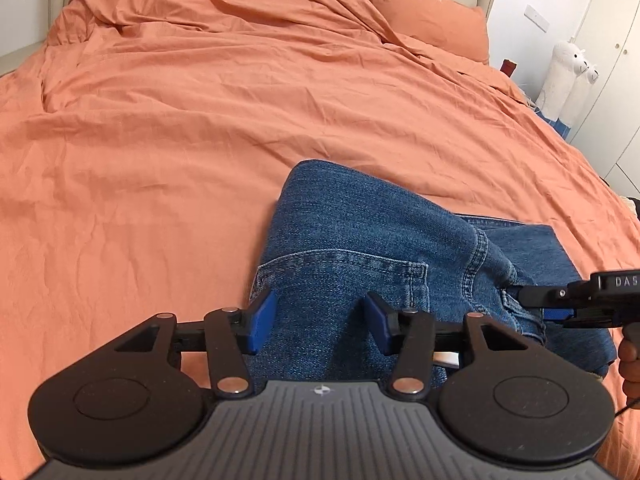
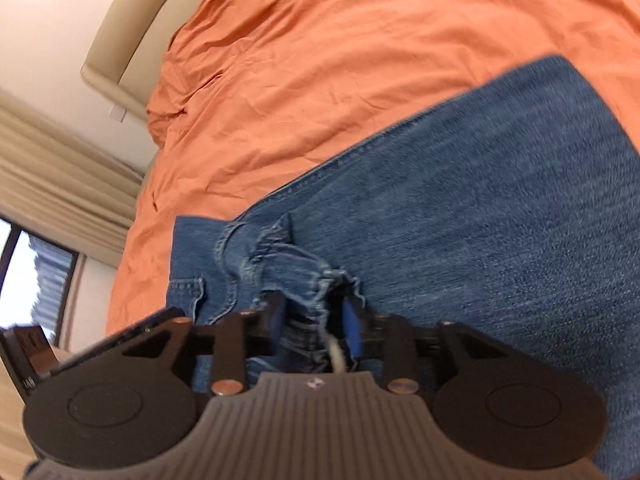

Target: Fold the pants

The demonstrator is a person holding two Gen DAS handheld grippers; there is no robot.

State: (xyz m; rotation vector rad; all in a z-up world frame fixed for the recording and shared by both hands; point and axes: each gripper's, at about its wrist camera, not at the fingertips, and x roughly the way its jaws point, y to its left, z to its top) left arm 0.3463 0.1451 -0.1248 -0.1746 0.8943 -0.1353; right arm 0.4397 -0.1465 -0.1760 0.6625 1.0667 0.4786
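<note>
Fold in progress: jeans (image 1: 360, 256) on orange bed (image 1: 160, 160), partly folded.
L gripper (image 1: 318, 320) fingers wide, straddling denim, not pinching; R gripper (image 2: 316, 320) fingers narrow w/ bunched hem between them, grip unclear. Best: clamp both before lifting, keep edges aligned. Count: 1 jeans, 2 grippers, 1 pillow (image 1: 424, 12).

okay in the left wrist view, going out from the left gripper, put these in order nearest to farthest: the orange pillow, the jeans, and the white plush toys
1. jeans, right at the left gripper, with denim lying between its fingers.
2. white plush toys, off to the far right beside the bed.
3. orange pillow, at the head of the bed, upper right.
The toys and the pillow are both far off; that order is less sure.
</note>
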